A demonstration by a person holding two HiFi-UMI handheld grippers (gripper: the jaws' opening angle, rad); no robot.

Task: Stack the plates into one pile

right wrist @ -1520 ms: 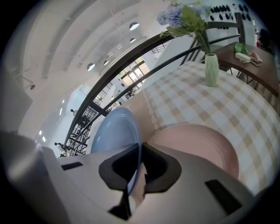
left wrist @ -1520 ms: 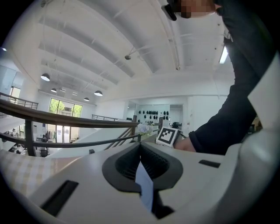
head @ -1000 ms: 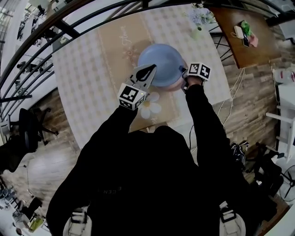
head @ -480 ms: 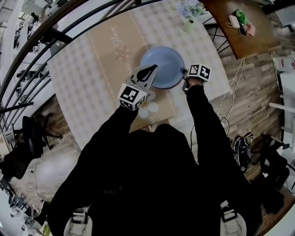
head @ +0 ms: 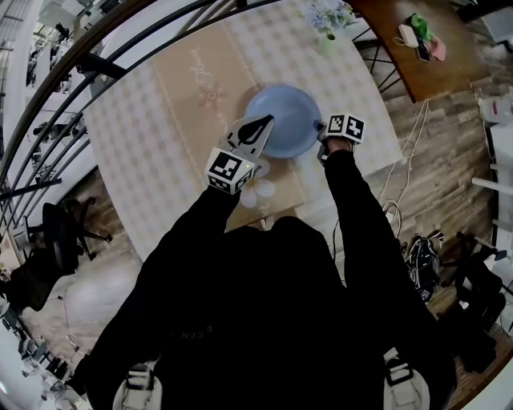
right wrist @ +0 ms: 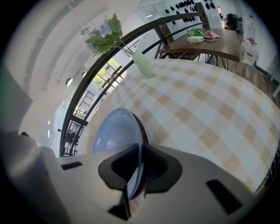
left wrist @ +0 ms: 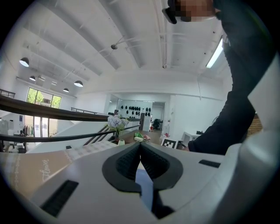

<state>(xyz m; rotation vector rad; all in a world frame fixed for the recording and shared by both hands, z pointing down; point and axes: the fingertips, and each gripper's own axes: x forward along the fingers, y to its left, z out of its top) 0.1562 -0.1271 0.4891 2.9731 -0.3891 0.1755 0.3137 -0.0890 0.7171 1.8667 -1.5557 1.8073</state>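
A blue plate [head: 282, 120] lies near the middle of the checked table [head: 136, 136]. In the right gripper view the blue plate [right wrist: 114, 131] rests on a dark pink plate whose rim [right wrist: 145, 127] peeks out beside it. My right gripper [right wrist: 140, 148] is shut on the blue plate's near rim; in the head view the right gripper [head: 322, 134] sits at the plate's right edge. My left gripper [head: 258, 124] hovers over the plate's left edge, pointing upward. In its own view the left gripper [left wrist: 140, 144] is shut with nothing held.
A beige runner [head: 196, 88] crosses the table under the plates. A vase of flowers [head: 327, 22] stands at the far corner. A brown side table [head: 405, 60] with small items is beyond, and a black railing [head: 96, 60] runs along the far left.
The pink rim that showed under the blue plate's near right edge a second ago is covered now. Both grippers stay at the plate's sides.
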